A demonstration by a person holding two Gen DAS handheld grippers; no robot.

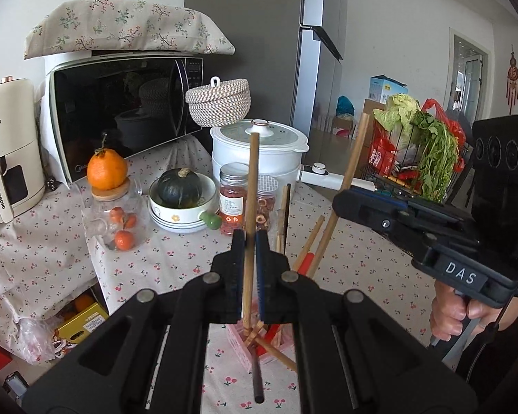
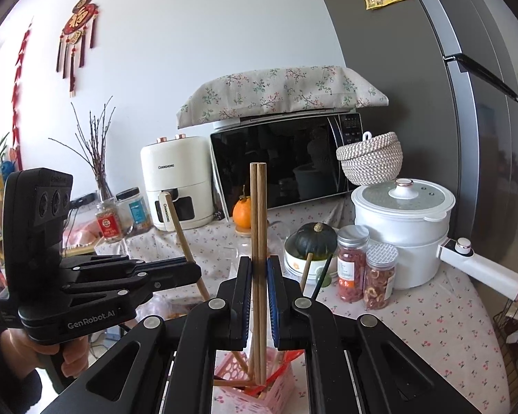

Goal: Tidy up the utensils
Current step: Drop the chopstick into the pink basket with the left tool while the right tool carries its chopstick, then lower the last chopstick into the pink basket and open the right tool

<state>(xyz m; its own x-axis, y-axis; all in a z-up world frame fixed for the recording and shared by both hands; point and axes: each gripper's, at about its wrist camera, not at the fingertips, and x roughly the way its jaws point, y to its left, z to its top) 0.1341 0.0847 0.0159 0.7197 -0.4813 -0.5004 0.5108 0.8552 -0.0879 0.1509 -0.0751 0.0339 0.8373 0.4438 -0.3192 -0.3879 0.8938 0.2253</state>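
My left gripper (image 1: pixel 249 238) is shut on one wooden chopstick (image 1: pixel 251 186), held upright with its lower end in the pink slotted holder (image 1: pixel 240 346). My right gripper (image 2: pixel 259 265) is shut on a pair of wooden chopsticks (image 2: pixel 258 214), upright, their lower ends inside the same pink holder (image 2: pixel 279 391). The right gripper also shows in the left wrist view (image 1: pixel 342 203), the left gripper in the right wrist view (image 2: pixel 195 272). Several other chopsticks and a red-handled utensil (image 1: pixel 305 262) lean in the holder. A dark chopstick (image 1: pixel 257 376) lies by it.
On the cherry-print tablecloth (image 1: pixel 176 262) stand two snack jars (image 1: pixel 233 200), a bowl with a green squash (image 1: pixel 179 203), a glass jar with an orange on top (image 1: pixel 112 214), a white steamer pot (image 1: pixel 259 151), a microwave (image 1: pixel 121 110) and an air fryer (image 1: pixel 3 158). A wire vegetable basket (image 1: pixel 414 151) is at right.
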